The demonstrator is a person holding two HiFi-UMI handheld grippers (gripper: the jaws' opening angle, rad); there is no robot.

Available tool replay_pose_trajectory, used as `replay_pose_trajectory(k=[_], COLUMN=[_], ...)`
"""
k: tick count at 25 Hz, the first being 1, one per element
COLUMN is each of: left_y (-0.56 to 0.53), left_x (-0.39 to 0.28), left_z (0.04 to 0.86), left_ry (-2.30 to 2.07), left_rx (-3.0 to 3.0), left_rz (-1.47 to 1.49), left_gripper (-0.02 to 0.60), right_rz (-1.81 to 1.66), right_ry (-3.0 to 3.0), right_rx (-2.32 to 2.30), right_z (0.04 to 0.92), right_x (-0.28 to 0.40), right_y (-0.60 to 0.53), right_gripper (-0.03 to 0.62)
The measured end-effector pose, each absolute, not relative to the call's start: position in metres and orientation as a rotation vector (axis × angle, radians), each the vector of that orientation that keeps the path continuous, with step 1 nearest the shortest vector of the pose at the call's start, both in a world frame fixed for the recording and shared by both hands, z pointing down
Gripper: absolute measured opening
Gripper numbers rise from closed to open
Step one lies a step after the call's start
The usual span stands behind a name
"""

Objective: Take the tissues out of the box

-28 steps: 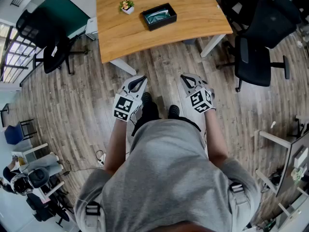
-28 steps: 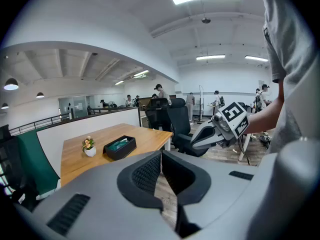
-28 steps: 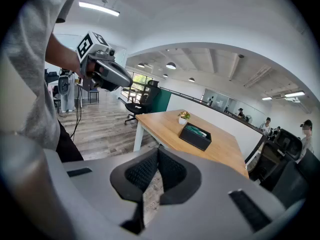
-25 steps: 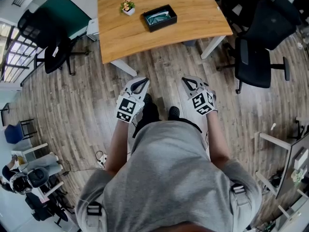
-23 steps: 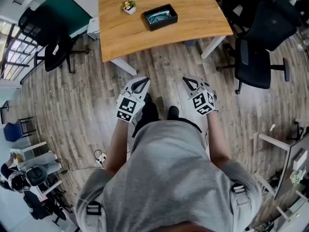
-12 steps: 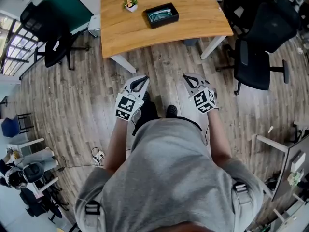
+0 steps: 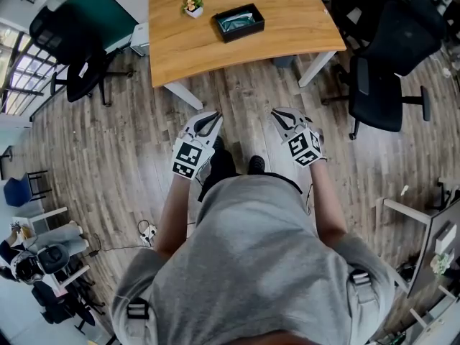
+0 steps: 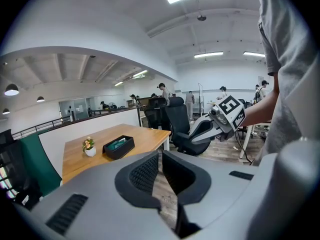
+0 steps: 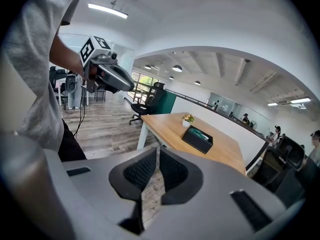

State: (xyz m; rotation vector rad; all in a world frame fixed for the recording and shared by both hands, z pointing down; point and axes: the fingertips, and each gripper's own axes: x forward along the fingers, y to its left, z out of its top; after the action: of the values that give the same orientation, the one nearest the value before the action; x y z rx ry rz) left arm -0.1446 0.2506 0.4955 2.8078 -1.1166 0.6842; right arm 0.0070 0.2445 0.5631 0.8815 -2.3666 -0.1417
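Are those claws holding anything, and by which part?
Nothing is held. The left claw is shut and empty; the right claw is just opening, nothing between its jaws. The tissue box sits untouched on the table.

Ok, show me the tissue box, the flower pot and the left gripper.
tissue box [image 7: 243, 37], head view, near wall.
flower pot [image 7: 192, 13], head view, white pot body.
left gripper [image 7: 213, 116], head view, between its fingertips.
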Motion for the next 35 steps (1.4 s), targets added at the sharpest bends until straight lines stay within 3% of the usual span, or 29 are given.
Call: replay_pose_trajectory(k=[5,12,19,35], left_y=[0.25,0.254,0.259,0.255], left_x=[-0.143,-0.141,-0.143,-0.14], left_z=[0.497,0.498,0.498,0.506], left_ry=[-1.104,-1.091,-1.104,-1.108], left_rx=[2.814,2.804,2.785,2.759], left_rz=[0.695,0.689,0.676,0.64], left_gripper=[0.039,0.14,0.192,0.255], right_rz=[-0.133,-0.125,-0.112,-0.078], right_ry=[-2.366,-2.411,-2.413,-2.385], right_rx=[0.892,0.974,0.981,0.932], right_z=[0.564,0.551,0.553,0.572], right_x=[0.014,0.026,0.028,0.031], right_y=[0.245,0.237,0.24,0.233], right_gripper=[0.057,0.146,0.244,0.308])
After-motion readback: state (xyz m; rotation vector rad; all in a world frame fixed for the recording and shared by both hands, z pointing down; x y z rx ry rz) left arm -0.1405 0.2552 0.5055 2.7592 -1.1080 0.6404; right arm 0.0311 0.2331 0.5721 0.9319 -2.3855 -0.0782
